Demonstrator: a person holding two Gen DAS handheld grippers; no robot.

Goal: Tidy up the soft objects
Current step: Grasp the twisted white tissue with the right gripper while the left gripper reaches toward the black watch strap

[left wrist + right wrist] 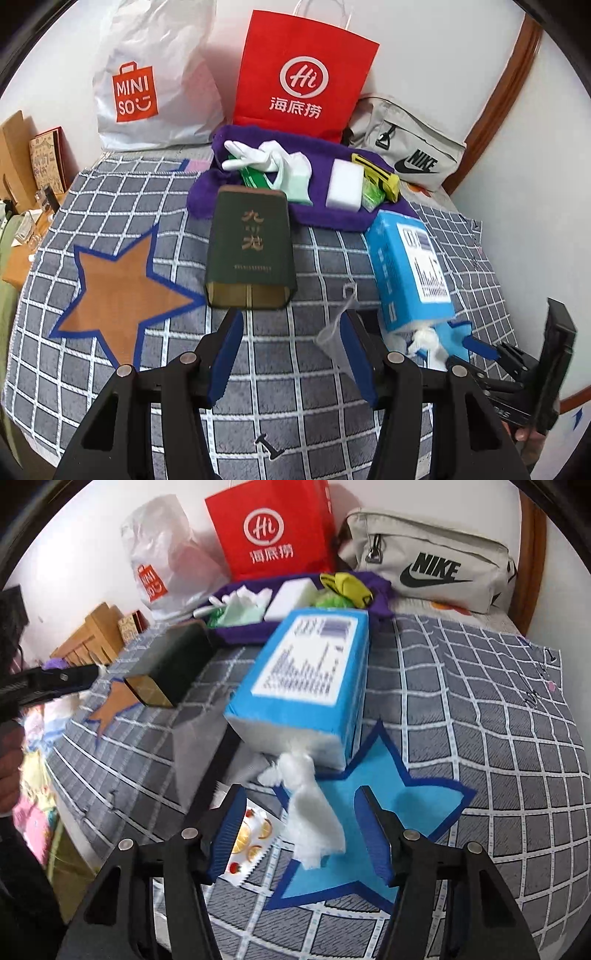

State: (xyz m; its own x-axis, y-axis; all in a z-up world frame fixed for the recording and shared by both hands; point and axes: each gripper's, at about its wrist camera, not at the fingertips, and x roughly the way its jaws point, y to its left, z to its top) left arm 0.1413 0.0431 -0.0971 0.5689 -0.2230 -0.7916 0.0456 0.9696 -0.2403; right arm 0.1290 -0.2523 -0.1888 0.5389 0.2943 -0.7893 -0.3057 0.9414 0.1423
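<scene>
A blue tissue pack (306, 686) lies on the grey checked cloth (498, 738), its open end on a blue star patch (399, 812). A white tissue (310, 816) hangs out of it between the jaws of my right gripper (306, 830), which is open. My left gripper (291, 350) is open and empty, just in front of a dark green box (251, 251) next to an orange star patch (122, 291). A small clear funnel (336, 325) lies by its right finger. The tissue pack also shows in the left wrist view (410, 269).
A purple towel (325, 155) at the back carries a white glove (255, 155), a white sponge (345, 184), green bags and a yellow item. Behind stand a Miniso bag (147, 77), a red paper bag (303, 74) and a grey Nike pouch (410, 151). A fruit-print packet (251, 842) lies under my right gripper.
</scene>
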